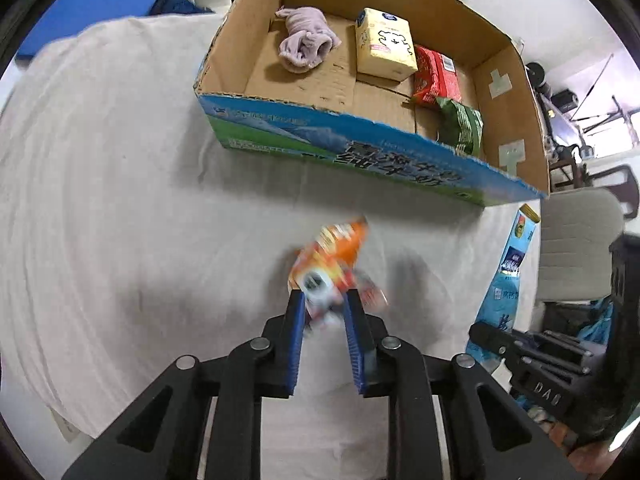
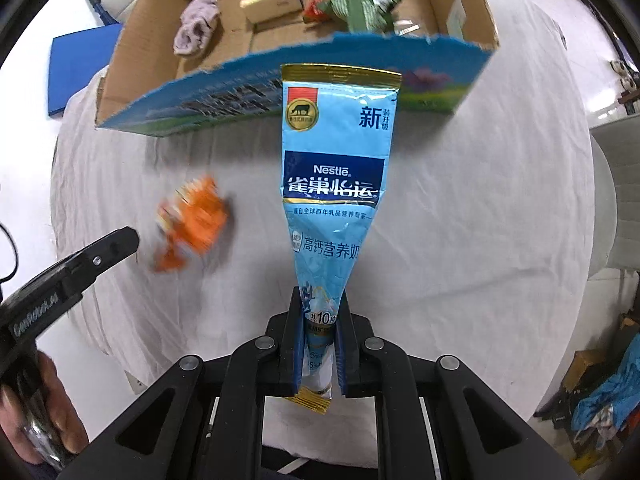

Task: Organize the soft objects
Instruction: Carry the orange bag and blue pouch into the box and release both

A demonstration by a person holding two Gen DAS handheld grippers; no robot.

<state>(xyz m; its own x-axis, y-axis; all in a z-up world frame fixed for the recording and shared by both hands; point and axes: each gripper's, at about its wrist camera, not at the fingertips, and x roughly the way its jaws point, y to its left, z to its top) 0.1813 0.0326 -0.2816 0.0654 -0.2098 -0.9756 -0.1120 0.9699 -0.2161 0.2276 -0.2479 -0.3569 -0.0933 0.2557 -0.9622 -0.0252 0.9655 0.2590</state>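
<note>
My left gripper (image 1: 326,298) is shut on a blurred orange snack bag (image 1: 332,258), held above the white cloth; the bag also shows in the right wrist view (image 2: 192,222). My right gripper (image 2: 320,312) is shut on the lower end of a light blue Nestle milk powder bag (image 2: 336,168), which stands up in front of the box; it shows at the right of the left wrist view (image 1: 508,276). The open cardboard box (image 1: 400,152) lies ahead and holds a lilac soft cloth (image 1: 306,42), a yellow tissue pack (image 1: 384,44), a red bag (image 1: 436,76) and a green bag (image 1: 460,124).
The table is covered by a wrinkled white cloth (image 1: 120,200). A blue board (image 2: 80,68) lies at the far left beyond the table. A padded chair (image 1: 576,244) stands to the right of the table. Clutter lies on the floor at the right (image 2: 600,400).
</note>
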